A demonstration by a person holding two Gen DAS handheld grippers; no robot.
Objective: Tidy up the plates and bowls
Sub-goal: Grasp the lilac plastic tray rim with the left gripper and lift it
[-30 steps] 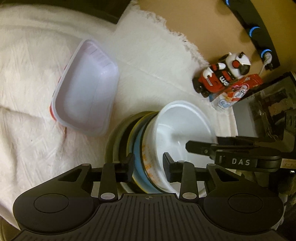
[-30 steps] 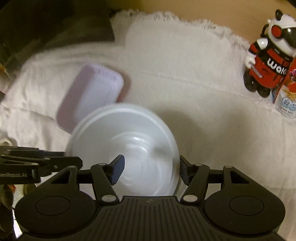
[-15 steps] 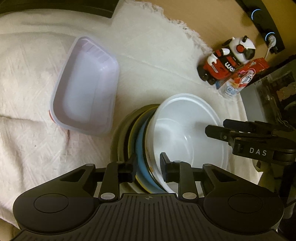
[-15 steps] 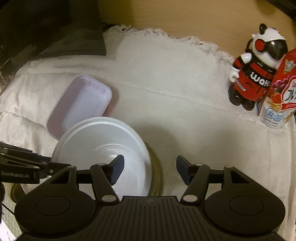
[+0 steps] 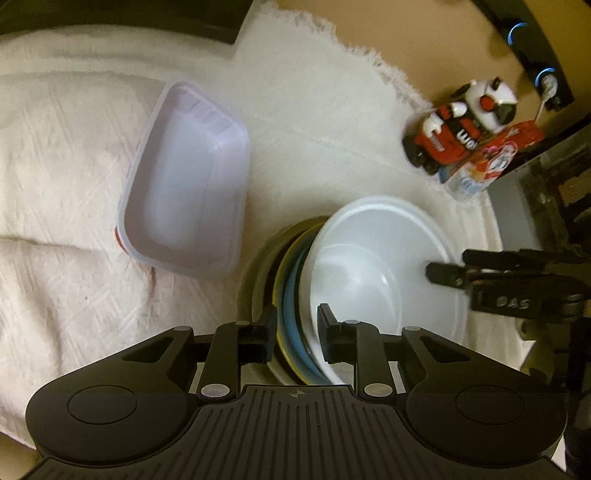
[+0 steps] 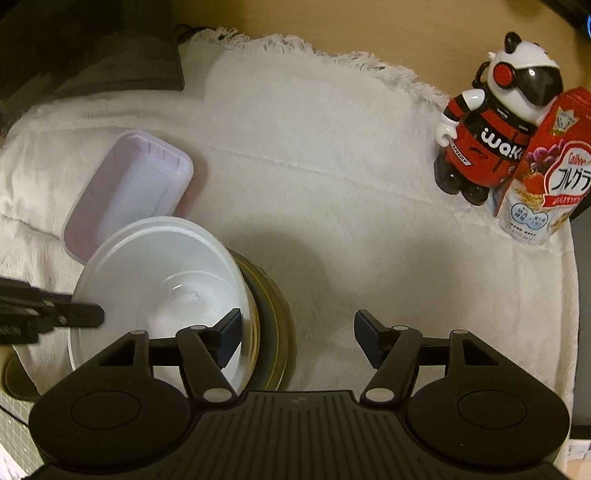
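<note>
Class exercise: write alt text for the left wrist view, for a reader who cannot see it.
The left gripper is shut on the rims of a stack of plates with a white bowl on top, on a white cloth. An empty rectangular plastic container lies left of the stack; the right gripper reaches in beside the bowl.

We see a white fringed cloth (image 6: 332,177) spread over a tan wooden tabletop (image 6: 332,18), its frayed edge running from twelve toward two o'clock. At ten o'clock a dark slab (image 6: 92,48) overlaps the cloth. At two o'clock a red-and-white robot figurine (image 6: 491,129) touches a cereal carton (image 6: 546,173). The light is warm and dim. A black device with blue ring lights (image 5: 532,51) sits at one o'clock.
</note>
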